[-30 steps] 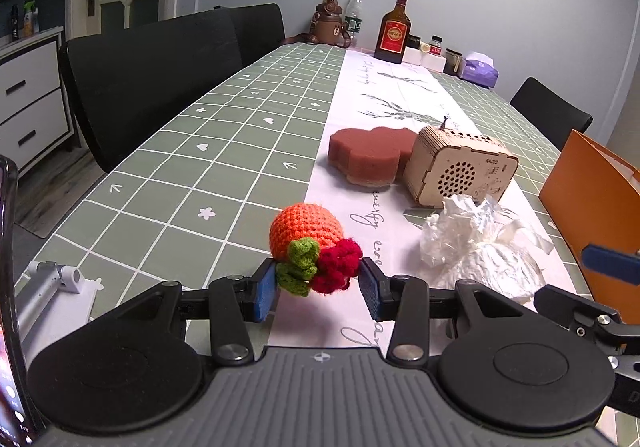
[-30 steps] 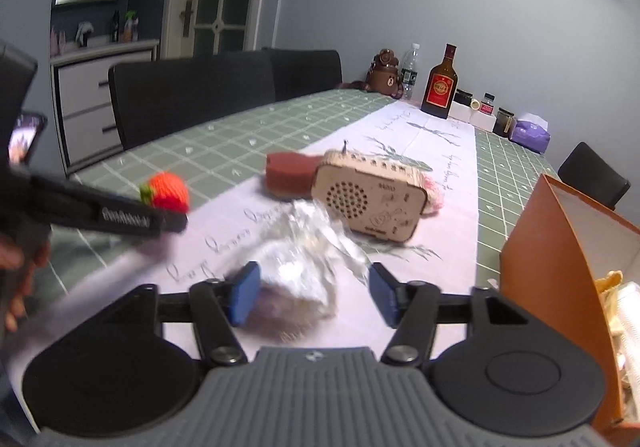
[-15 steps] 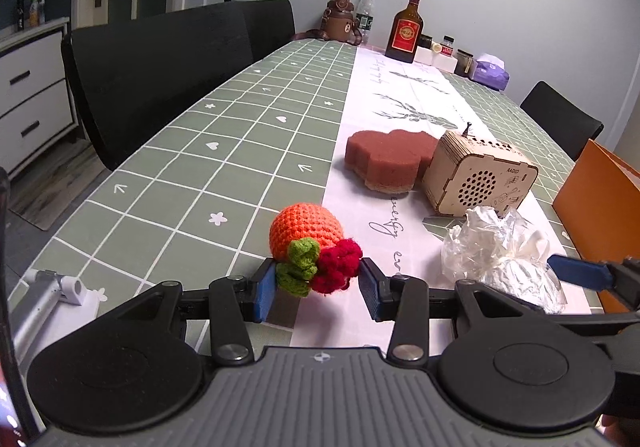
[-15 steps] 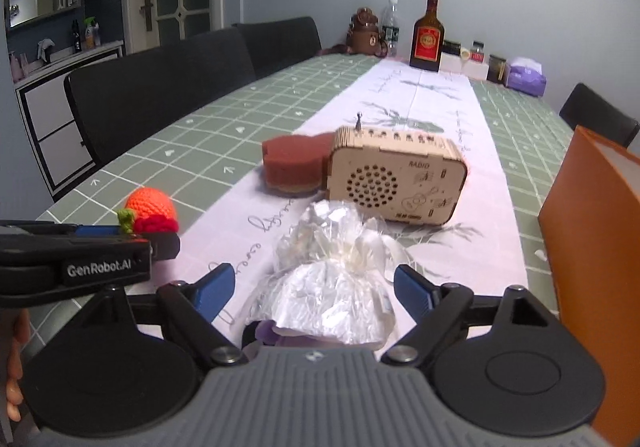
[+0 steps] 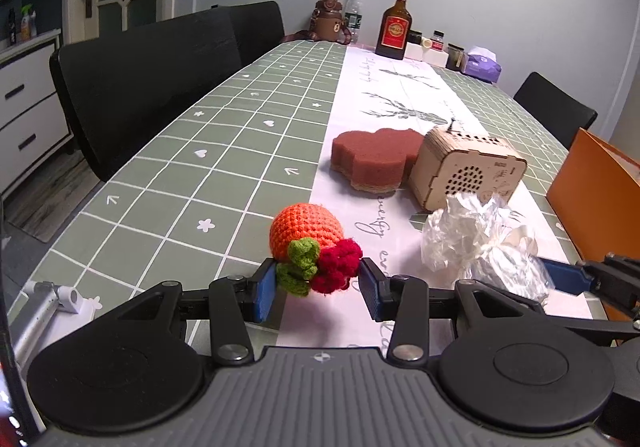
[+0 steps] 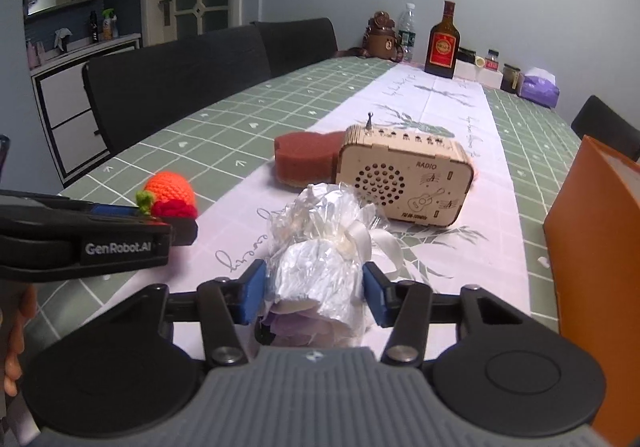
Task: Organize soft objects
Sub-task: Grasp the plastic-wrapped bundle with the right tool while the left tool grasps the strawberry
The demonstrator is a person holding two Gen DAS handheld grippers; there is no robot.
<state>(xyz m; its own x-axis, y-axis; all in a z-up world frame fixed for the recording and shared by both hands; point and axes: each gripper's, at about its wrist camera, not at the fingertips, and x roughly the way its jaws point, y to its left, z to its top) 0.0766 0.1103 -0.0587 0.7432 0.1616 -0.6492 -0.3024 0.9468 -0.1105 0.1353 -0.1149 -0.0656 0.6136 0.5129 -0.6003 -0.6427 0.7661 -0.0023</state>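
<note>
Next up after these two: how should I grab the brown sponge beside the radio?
Grip the brown sponge across its flat sidewalls, coming from the near-left corner. The wooden radio crowds its right side, while its near and left faces look open; it lies flat.

The left gripper (image 6: 182, 229) carries "GenRobot.AI" in white letters on its black side. The wooden radio (image 6: 404, 179), further off in the middle of the table, reads "RADIO" above its guitar drawing, with small print low on its front too fine to read. The far bottle (image 6: 442, 43) has a red label, illegible.
</note>
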